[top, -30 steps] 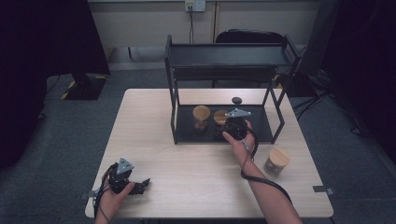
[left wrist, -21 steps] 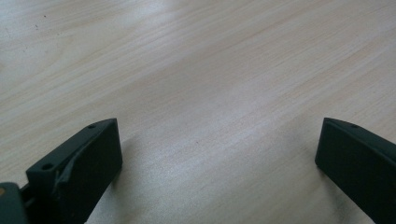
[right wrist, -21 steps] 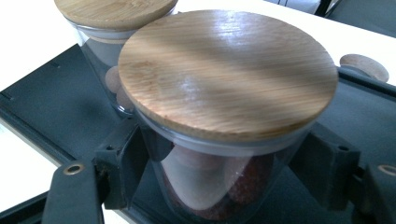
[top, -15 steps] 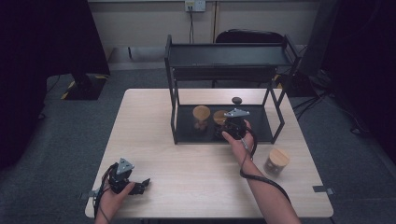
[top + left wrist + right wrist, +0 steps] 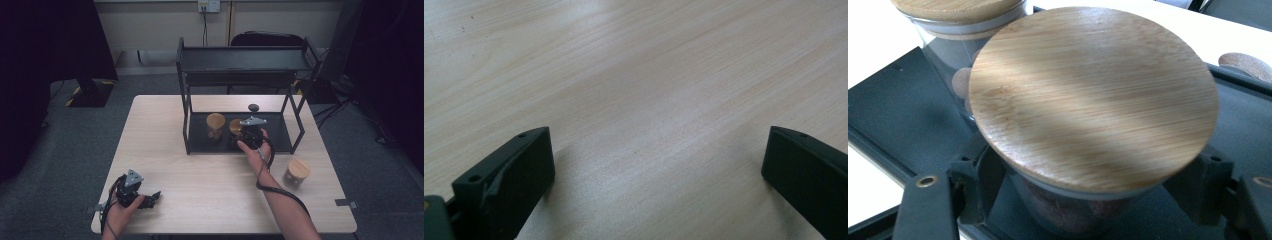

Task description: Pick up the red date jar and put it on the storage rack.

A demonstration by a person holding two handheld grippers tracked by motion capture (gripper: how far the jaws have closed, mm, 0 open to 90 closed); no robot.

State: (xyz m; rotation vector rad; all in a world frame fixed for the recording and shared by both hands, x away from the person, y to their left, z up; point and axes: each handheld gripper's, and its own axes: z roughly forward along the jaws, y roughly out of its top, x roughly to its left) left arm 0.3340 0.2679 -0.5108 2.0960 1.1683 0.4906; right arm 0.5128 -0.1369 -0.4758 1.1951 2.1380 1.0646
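Risk sits with the right claw [image 5: 1088, 200], pinching a bamboo-lidded jar [image 5: 1093, 95] on the rack's lower shelf [image 5: 280, 135]: lifted carelessly, it could knock the neighbouring jar [image 5: 216, 125]. Left claw [image 5: 654, 170] rests spread on the tabletop [image 5: 200, 180].

I see a desk [image 5: 634, 65] of pale, matt wood-grain laminate, smooth to look at. The jar [image 5: 1068, 210] my right tool [image 5: 1088, 200] clamps is clear glass under a bamboo lid [image 5: 1093, 95], finely striped and satin. The rack [image 5: 240, 57] looks like matt black metal. My left tool [image 5: 651, 165] has dull black plastic jaws.
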